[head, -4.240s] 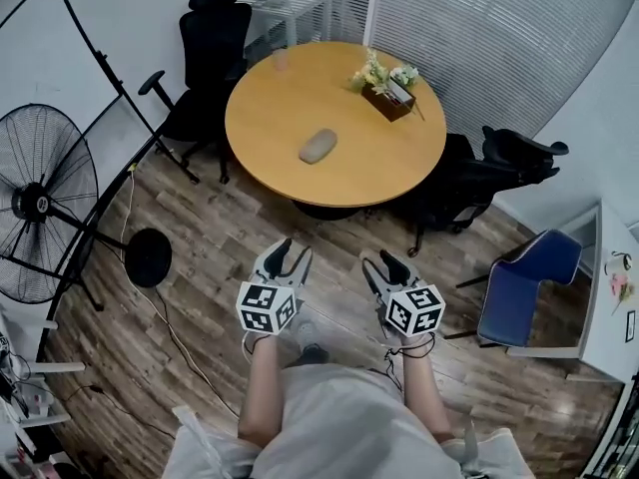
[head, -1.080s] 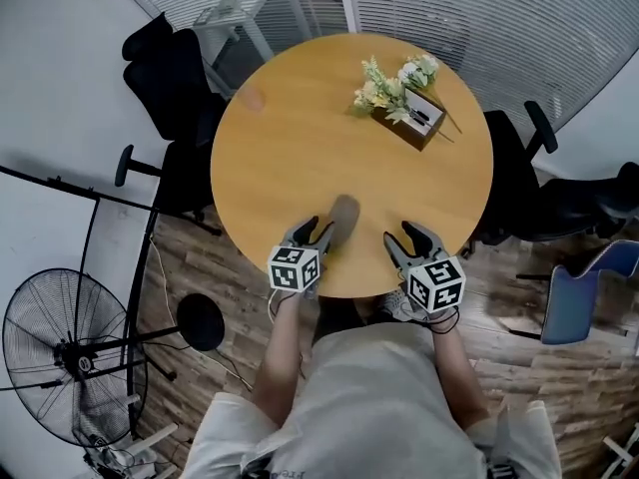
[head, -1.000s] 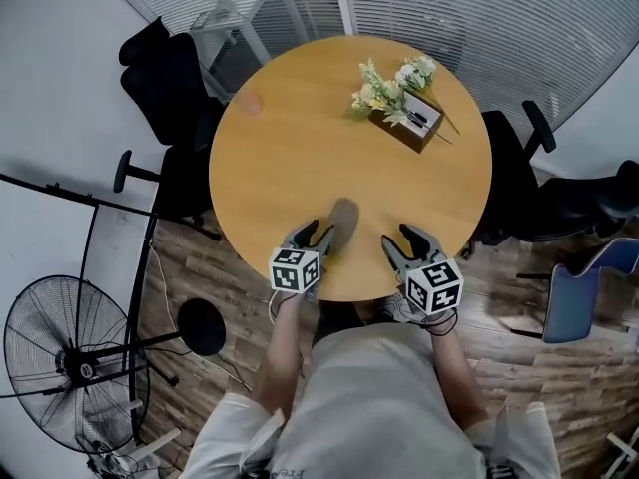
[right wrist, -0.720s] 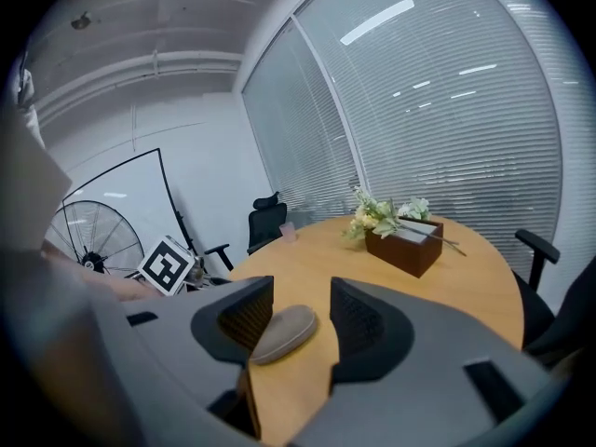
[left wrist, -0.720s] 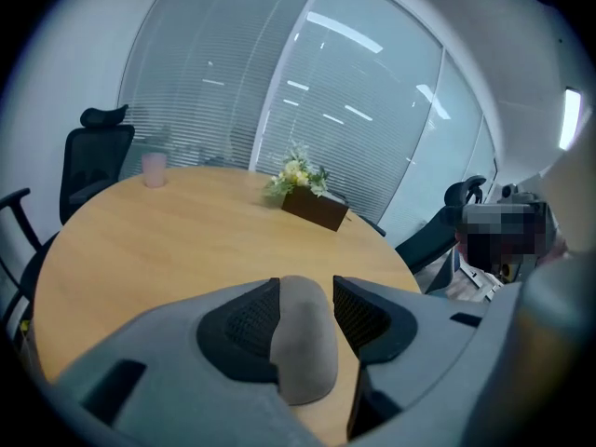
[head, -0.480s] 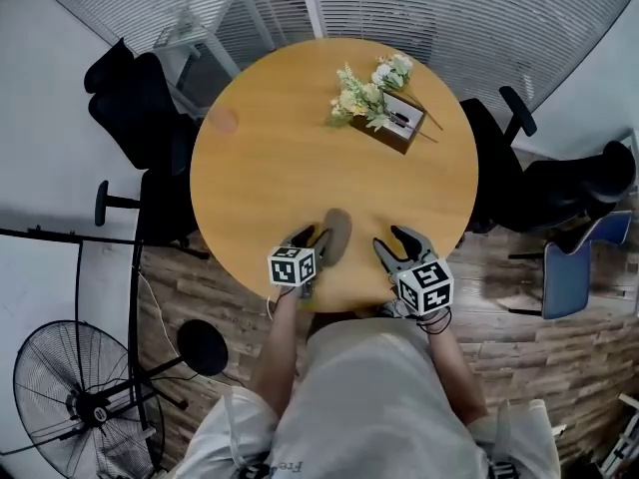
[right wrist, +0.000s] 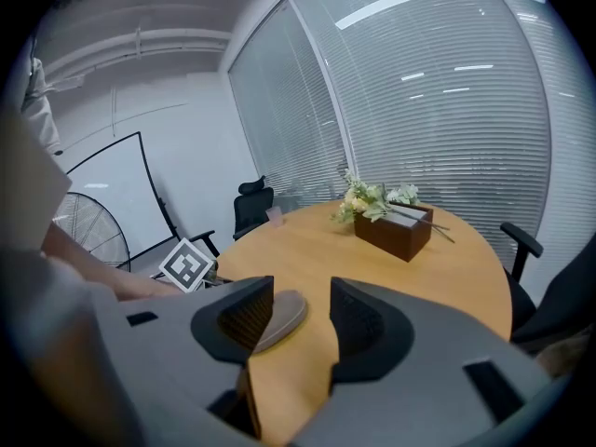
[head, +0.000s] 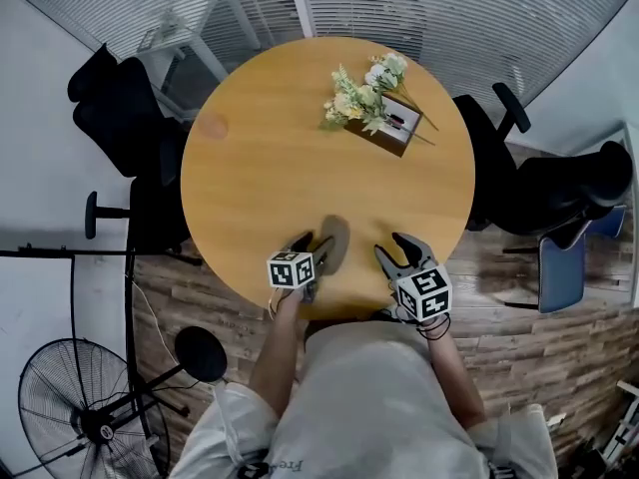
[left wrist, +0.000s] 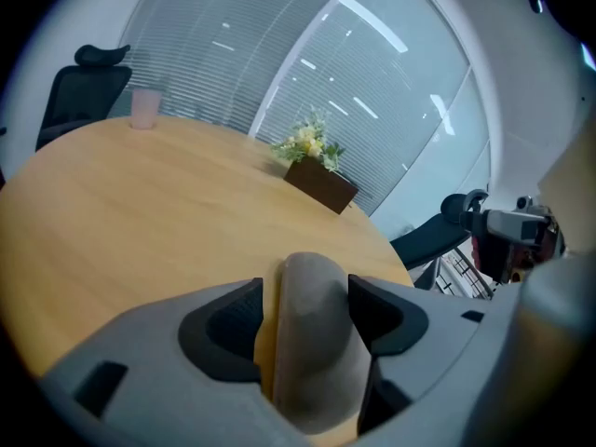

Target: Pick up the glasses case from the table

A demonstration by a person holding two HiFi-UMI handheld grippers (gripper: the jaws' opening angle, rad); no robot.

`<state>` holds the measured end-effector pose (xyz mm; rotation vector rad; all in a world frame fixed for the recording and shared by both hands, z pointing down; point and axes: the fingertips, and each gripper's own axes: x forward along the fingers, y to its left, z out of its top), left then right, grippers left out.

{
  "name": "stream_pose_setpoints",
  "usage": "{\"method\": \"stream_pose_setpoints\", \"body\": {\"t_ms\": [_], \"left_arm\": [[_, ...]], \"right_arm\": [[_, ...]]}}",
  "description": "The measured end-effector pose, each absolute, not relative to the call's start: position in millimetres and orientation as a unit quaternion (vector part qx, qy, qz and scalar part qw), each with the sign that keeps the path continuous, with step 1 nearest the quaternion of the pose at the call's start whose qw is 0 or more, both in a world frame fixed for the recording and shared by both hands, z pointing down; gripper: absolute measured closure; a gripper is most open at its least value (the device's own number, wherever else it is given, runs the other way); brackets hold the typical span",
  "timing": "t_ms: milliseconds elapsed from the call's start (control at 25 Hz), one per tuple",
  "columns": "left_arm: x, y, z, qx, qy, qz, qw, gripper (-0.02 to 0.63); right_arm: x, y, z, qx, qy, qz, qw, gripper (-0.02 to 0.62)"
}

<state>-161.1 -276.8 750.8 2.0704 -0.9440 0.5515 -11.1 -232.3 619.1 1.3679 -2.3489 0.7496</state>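
Left gripper (left wrist: 304,296) has dropped onto the case (head: 335,238) since a second ago and now straddles it, jaws opening, pads not clamped; the grasp looks next. Case: grey-brown, rounded, matte, flat near the table (head: 300,138) edge. Right gripper (right wrist: 291,329) wide, empty, nearby.

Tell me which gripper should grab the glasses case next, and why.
The left gripper. Its jaws are opening and straddle the glasses case, one pad with a gap beside it. The right gripper, jaws apart, sits over the table with the case off to its left.
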Motion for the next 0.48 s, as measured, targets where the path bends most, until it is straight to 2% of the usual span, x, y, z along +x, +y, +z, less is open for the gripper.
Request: {"method": "stream_pose_setpoints", "body": {"t_ms": [480], "left_arm": [[-144, -271, 752, 0.820, -0.369, 0.211, 0.384, 0.301]], "right_arm": [[4, -229, 624, 0.484, -0.818, 0.267, 0.157, 0.407]]}}
